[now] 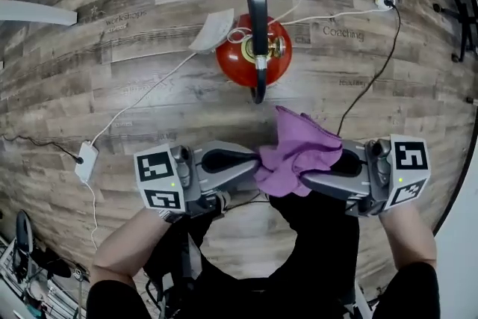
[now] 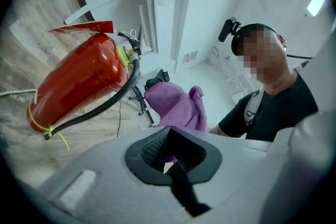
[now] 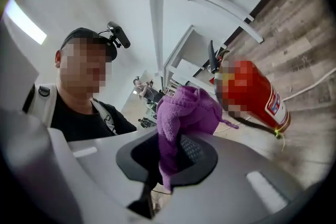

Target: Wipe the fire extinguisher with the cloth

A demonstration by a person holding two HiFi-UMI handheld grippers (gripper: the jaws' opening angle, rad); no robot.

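1. Fire extinguisher [image 1: 233, 60]: red body; black handle [image 1: 258, 4]; black hose [image 2: 100, 107]; brass-yellow neck [image 1: 250, 48]; white tag [image 1: 211, 30].
2. Cloth [image 1: 295, 149]: plain purple.
3. Left gripper [image 1: 252, 163] and right gripper [image 1: 305, 179]: grey shells; black cross-hatched pads [image 2: 150, 149]; marker cubes [image 1: 159, 179] white with black square patterns.
4. Floor [image 1: 112, 86]: grey-brown wood planks with faint dark lettering.
5. Leads: white cable [image 1: 142, 97] with white power strip [image 1: 86, 160]; one black cable [image 1: 373, 78].
6. Person's shirt [image 2: 283, 107]: black.

Grey left claw [image 1: 254, 160], right claw [image 1: 303, 180] — black-and-white marker cubes [image 1: 159, 179]; black sleeves [image 1: 112, 299], seemingly short.
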